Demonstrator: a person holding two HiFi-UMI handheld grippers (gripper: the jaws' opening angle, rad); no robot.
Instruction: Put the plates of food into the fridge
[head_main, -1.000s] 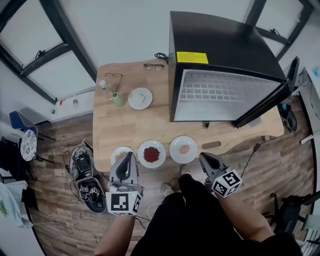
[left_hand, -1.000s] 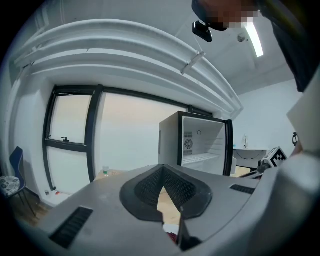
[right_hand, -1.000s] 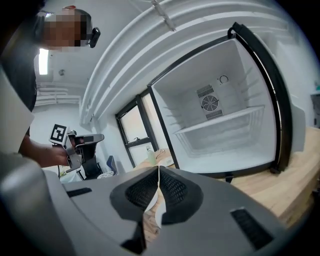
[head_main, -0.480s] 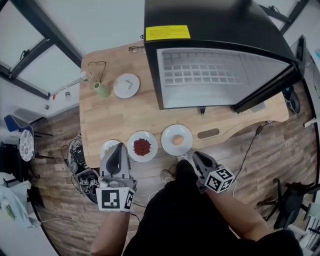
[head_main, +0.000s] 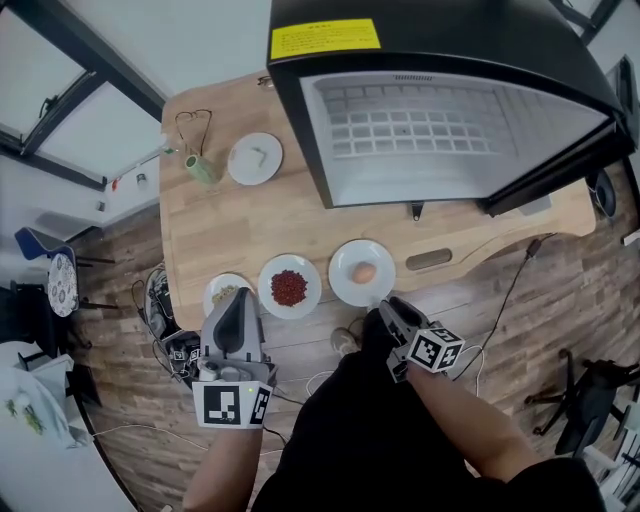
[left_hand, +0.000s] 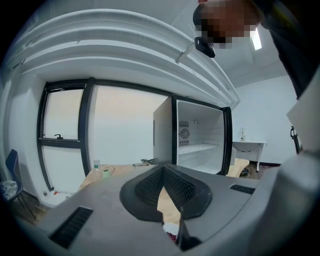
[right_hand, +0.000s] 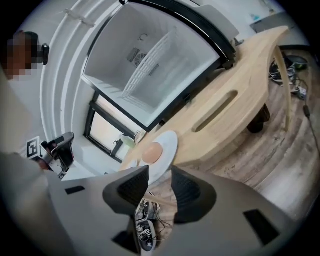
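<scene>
Egg plate (head_main: 343, 283) mid-frame on worktop (head_main: 230, 230) — right fingers (right_hand: 187, 192) just opening, narrowly apart, empty, near its rim; left fingers (left_hand: 150, 187) together.

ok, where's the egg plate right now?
Head view: the egg plate sits on the table at its near edge, rightmost of three plates, right of the red-food plate, in front of the open fridge.

Wood, gloss black and white glaze

A smooth, pale wood grain is shown on the table (head_main: 250, 230) and darker, matt planks on the floor (head_main: 570, 300). The fridge (head_main: 460, 40) is cased in glossy black with a smooth white lining, and the plates (head_main: 340, 285) are seen as white, smooth and faintly shiny.
</scene>
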